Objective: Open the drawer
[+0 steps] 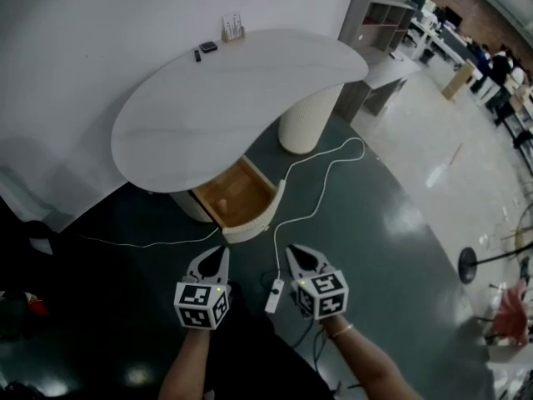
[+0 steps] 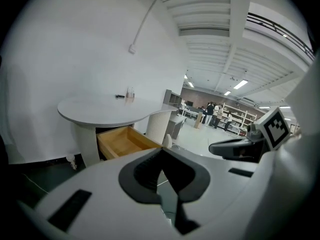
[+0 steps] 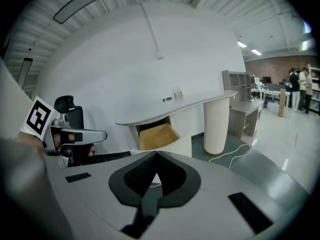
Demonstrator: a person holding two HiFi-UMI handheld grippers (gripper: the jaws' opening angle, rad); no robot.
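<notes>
Floor (image 1: 391,223): dark green, glossy.
Left gripper (image 1: 218,253): at your 7 o'clock, jaws pressed together.
Drawer (image 1: 237,194): at your 12 o'clock, pulled out under the white table (image 1: 225,98), apart from both grippers.
Right gripper (image 1: 298,253): at your 5 o'clock, jaws pressed together.

Open-plan office or lab hall: people (image 1: 498,59) are standing among desks (image 1: 454,44) at upper right, shelving racks (image 2: 239,118) and ceiling strip lights (image 2: 240,84) running behind.
</notes>
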